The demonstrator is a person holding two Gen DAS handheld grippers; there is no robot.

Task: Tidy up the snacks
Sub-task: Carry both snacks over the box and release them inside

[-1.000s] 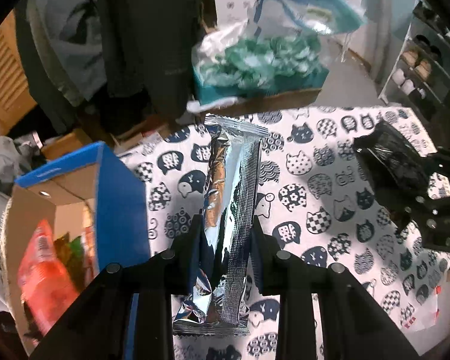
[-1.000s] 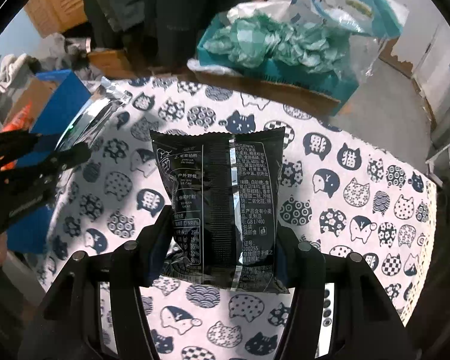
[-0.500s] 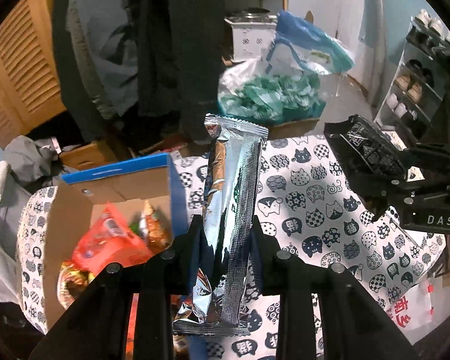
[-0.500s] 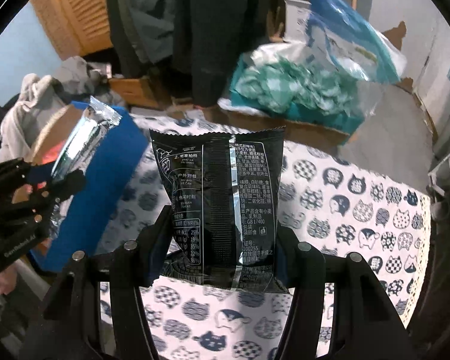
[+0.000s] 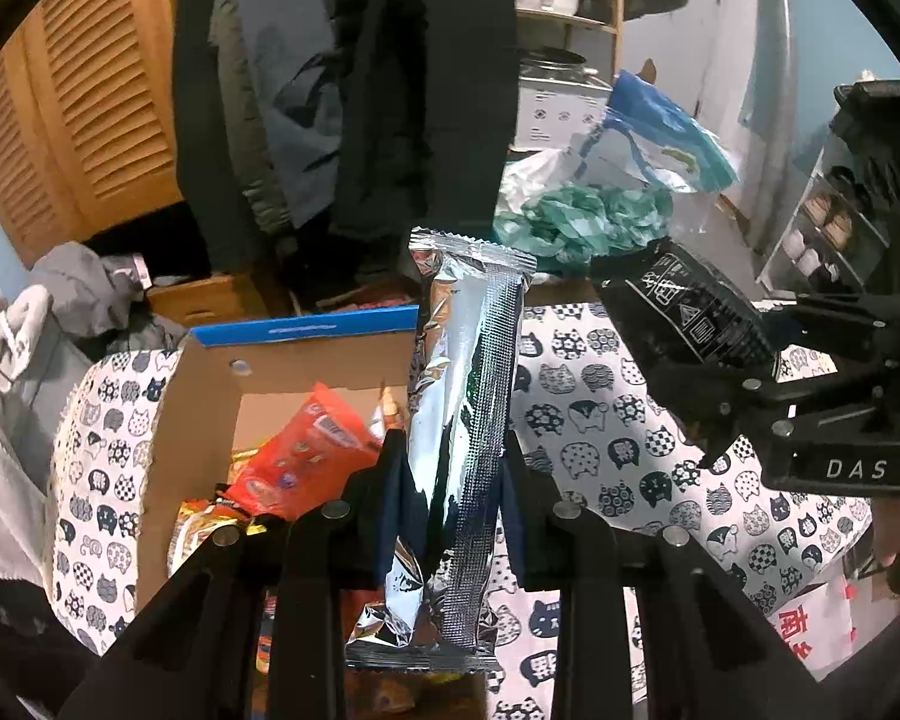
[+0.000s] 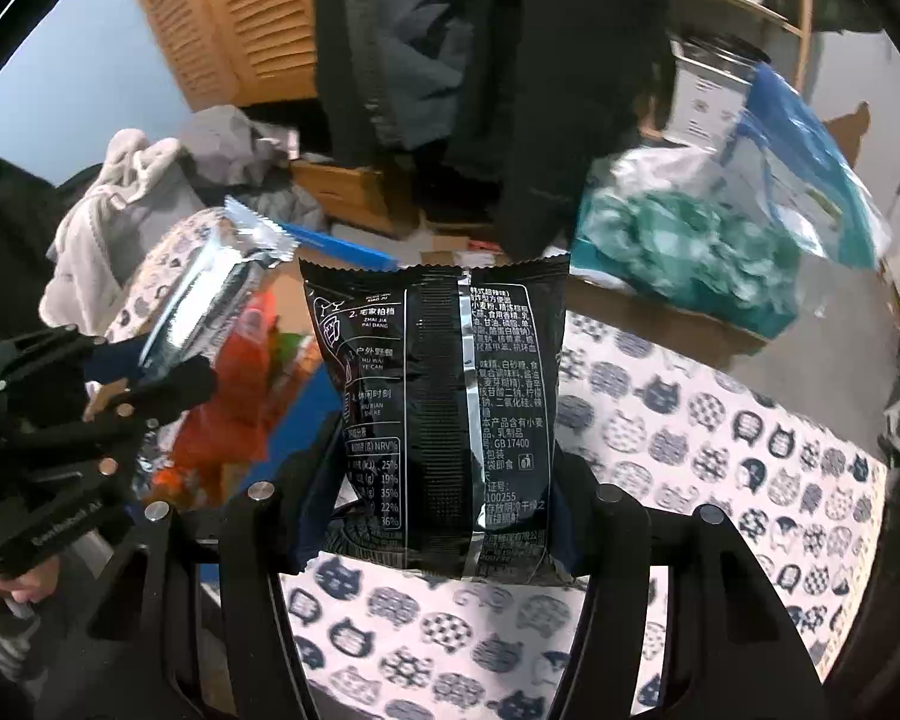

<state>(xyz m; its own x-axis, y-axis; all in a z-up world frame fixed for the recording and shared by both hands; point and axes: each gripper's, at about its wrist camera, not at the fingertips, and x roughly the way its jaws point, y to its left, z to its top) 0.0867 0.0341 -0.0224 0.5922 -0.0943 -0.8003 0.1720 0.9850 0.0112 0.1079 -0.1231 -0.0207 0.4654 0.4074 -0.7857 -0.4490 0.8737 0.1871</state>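
My left gripper (image 5: 450,456) is shut on a long silver foil snack pack (image 5: 462,396), held upright above the near right corner of an open cardboard box (image 5: 198,420) with a blue flap. Inside the box lie an orange-red snack bag (image 5: 294,456) and other packets. My right gripper (image 6: 444,450) is shut on a black snack packet (image 6: 444,408) with white print, lifted over the cat-print cloth (image 6: 720,480). In the right wrist view the left gripper (image 6: 150,378) with the silver pack (image 6: 204,294) is at the left, over the box. The black packet (image 5: 684,312) shows at the right of the left wrist view.
A cardboard tray of green-white wrapped items (image 6: 678,246) under a blue plastic bag (image 6: 810,168) stands at the table's far edge. Dark coats (image 5: 426,90) hang behind. Grey clothes (image 6: 138,192) are piled beyond the box. A shoe rack (image 5: 828,234) is at the far right.
Both grippers have risen and swung left toward the box with their packs. The box's inside has come into view under the silver pack, and the table has dropped lower in both views.
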